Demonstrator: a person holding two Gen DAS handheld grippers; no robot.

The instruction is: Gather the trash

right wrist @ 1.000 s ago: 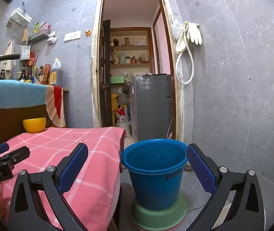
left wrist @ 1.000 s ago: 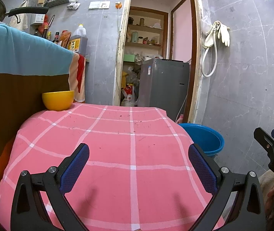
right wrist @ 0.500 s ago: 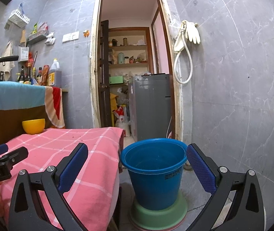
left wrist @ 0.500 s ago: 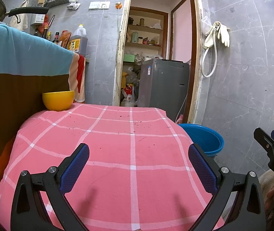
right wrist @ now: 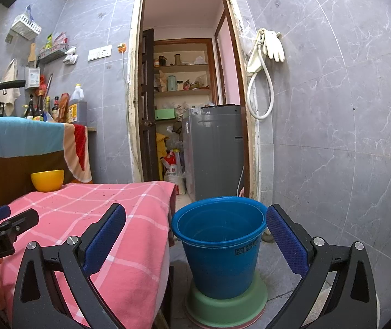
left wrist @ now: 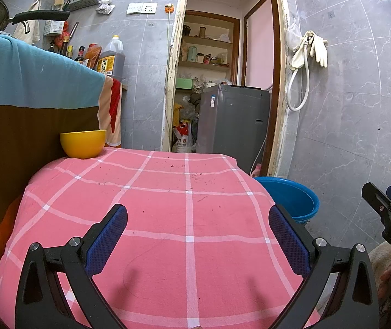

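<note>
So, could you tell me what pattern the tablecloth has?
Pink tablecloth with a white grid check, clearest in the left wrist view.

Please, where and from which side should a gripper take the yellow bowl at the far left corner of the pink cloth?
Probably by the rim of the yellow bowl, from above on its near side: it stands upright and open, and its round wall looks too wide and curved. The brown panel close behind blocks the far side.
</note>
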